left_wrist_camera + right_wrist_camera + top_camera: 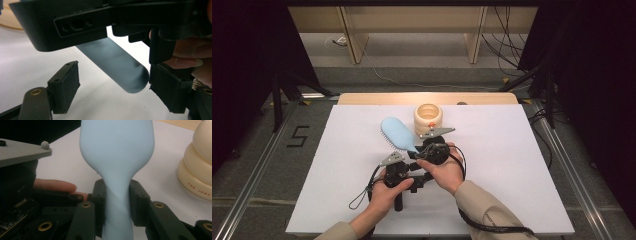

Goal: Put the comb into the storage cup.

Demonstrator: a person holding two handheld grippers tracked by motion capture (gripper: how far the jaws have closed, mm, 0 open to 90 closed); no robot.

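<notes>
While clamped on the narrow neck of the pale blue hairbrush (117,165), right gripper (116,202) jaws pressed flat against both sides of the handle, brush head rising above them. Seen from above: hairbrush (398,134) held low over the white table (512,165), head angled up and to the left, just in front of the cream ribbed holder (430,117), right gripper (421,148) at its handle. Left gripper (408,161) just beside the right one, the two hands close together. Through the left gripper view: brush handle end (120,67) lying between the spread jaws of the left gripper (112,87), close by the right-hand pad, clear gap to the left-hand pad; no grip there. Cream holder (197,170) standing on the table near the brush head.
</notes>
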